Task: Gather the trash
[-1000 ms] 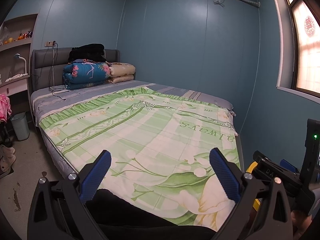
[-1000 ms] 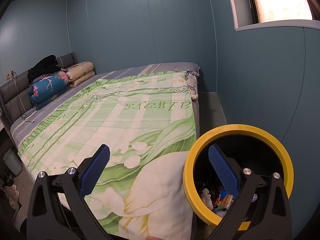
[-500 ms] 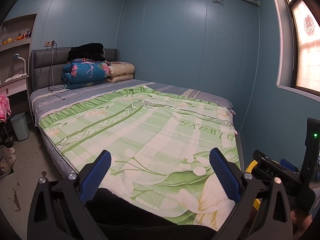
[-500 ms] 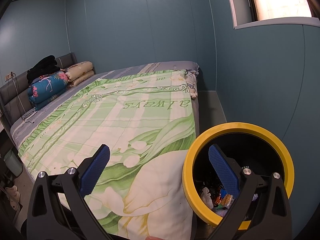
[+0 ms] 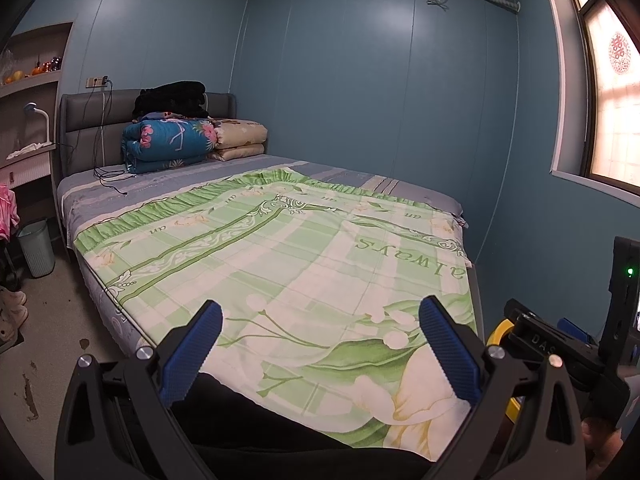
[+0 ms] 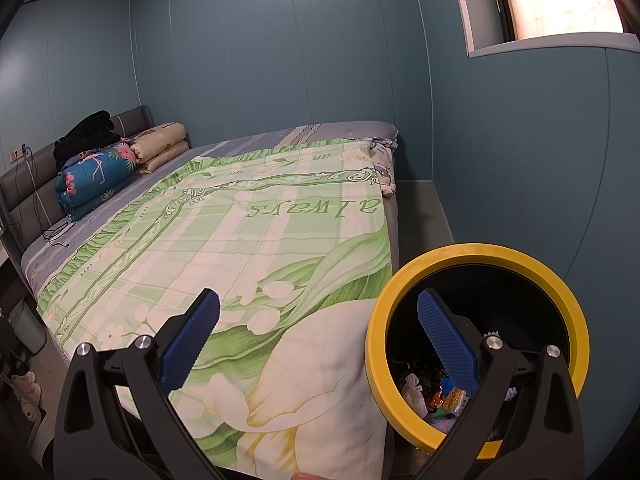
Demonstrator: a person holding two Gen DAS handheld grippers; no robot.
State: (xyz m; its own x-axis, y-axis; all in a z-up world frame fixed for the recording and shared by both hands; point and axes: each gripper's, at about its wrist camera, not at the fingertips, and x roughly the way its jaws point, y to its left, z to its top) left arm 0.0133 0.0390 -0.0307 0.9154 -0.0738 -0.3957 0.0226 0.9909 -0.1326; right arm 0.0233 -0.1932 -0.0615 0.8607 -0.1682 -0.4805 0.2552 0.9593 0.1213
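Note:
A black bin with a yellow rim (image 6: 476, 254) stands on the floor beside the bed's foot corner. Several wrappers and crumpled bits of trash (image 6: 436, 394) lie at its bottom. My right gripper (image 6: 320, 338) is open and empty, its right finger over the bin's mouth, its left finger over the quilt. My left gripper (image 5: 320, 344) is open and empty above the foot of the bed. A sliver of the yellow rim (image 5: 496, 330) shows in the left wrist view behind the other gripper's body (image 5: 560, 348).
A bed with a green and white quilt (image 5: 280, 256) fills the room. Folded blankets (image 5: 172, 142) and pillows lie at the headboard. A small pale bin (image 5: 36, 248) and shoes stand at the left. Blue walls close in at the right.
Both views have shifted slightly; the bed sits a little lower and nearer in the frames. Both grippers stay open and empty.

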